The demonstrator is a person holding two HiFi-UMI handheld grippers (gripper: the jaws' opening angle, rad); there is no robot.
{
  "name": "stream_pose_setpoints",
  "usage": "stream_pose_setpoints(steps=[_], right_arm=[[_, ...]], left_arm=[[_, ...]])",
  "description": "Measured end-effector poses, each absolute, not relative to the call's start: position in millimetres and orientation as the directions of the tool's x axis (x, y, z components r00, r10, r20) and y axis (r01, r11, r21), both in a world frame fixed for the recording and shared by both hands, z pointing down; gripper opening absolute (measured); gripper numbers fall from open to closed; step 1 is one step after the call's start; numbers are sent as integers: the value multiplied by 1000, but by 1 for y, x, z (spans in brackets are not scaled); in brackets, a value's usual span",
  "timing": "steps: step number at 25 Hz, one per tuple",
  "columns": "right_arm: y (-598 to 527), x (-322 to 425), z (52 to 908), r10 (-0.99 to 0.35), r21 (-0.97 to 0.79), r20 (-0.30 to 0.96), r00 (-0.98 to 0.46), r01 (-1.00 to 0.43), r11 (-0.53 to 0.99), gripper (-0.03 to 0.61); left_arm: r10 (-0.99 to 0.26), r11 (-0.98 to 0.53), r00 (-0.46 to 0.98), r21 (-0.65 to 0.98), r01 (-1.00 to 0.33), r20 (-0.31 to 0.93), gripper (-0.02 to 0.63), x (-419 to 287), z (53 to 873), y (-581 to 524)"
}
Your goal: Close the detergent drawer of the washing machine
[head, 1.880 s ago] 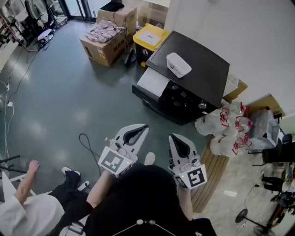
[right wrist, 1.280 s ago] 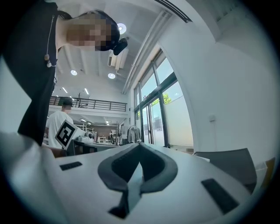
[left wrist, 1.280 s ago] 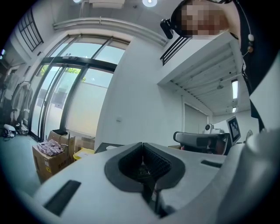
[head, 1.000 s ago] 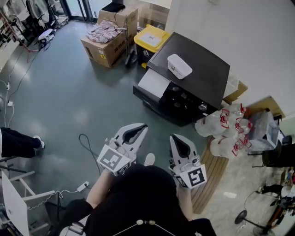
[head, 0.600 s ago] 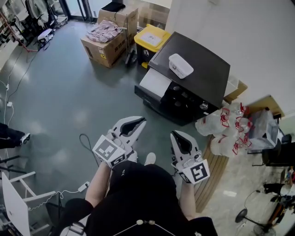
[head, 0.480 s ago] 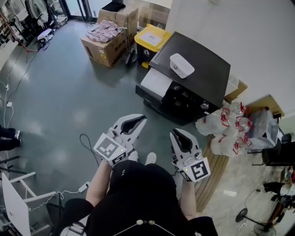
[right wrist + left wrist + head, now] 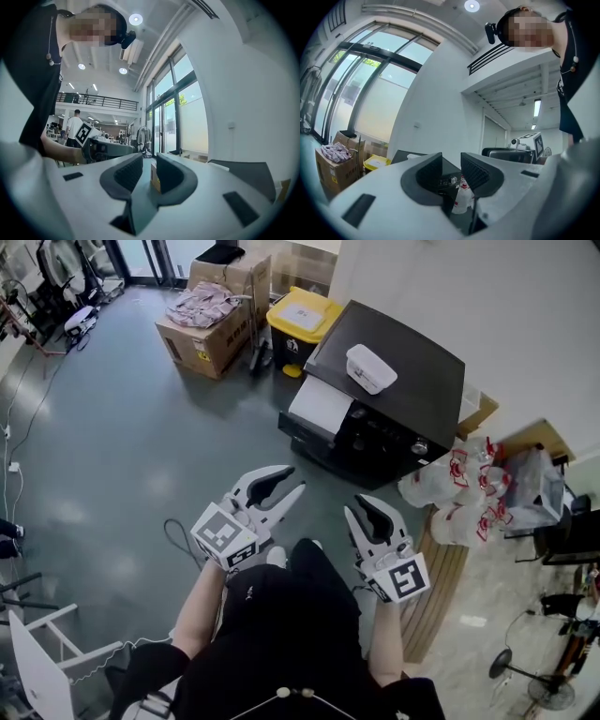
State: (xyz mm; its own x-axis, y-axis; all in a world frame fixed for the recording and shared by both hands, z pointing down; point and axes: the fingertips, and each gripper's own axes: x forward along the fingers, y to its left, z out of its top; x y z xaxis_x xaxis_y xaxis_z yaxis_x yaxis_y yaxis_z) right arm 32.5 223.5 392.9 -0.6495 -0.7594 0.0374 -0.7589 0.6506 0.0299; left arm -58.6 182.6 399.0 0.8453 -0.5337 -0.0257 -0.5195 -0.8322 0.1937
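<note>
The black washing machine [image 7: 398,371] stands ahead on the grey floor, and its white detergent drawer [image 7: 321,406] sticks out from its front left. Both grippers are held level in front of the person, well short of the machine. The left gripper [image 7: 284,482] has its jaws opening with nothing between them. The right gripper [image 7: 361,508] also has its jaws opening, and they too are empty. In the left gripper view the left gripper [image 7: 451,171] points at the machine's control panel [image 7: 449,180]. In the right gripper view the right gripper [image 7: 149,171] frames a distant cardboard box [image 7: 154,180].
A white tub [image 7: 371,368] lies on the machine's top. Cardboard boxes [image 7: 211,320] and a yellow bin [image 7: 300,313] stand left of the machine. Tied plastic bags [image 7: 459,493] sit to its right beside a wooden pallet [image 7: 441,577]. A cable [image 7: 178,535] lies on the floor.
Both grippers' jaws have gone from shut to parted. Both hands have shifted slightly. A person at the left has walked almost out of the head view.
</note>
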Motion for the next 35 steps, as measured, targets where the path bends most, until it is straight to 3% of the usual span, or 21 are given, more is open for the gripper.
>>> stream_pose_setpoints(steps=[16, 25, 29, 35], right_arm=[[146, 46, 448, -741, -37, 142, -656, -751, 659, 128], [65, 53, 558, -591, -118, 381, -711, -671, 732, 166], [45, 50, 610, -481, -140, 494, -725, -612, 779, 179], [25, 39, 667, -324, -179, 609, -724, -524, 833, 178]], left_arm=[[-528, -811, 847, 258, -525, 64, 123, -59, 440, 110], [-519, -791, 834, 266, -551, 184, 123, -46, 493, 32], [-421, -822, 854, 269, -502, 305, 123, -28, 532, 13], [-155, -930, 769, 170, -325, 620, 130, -3, 626, 2]])
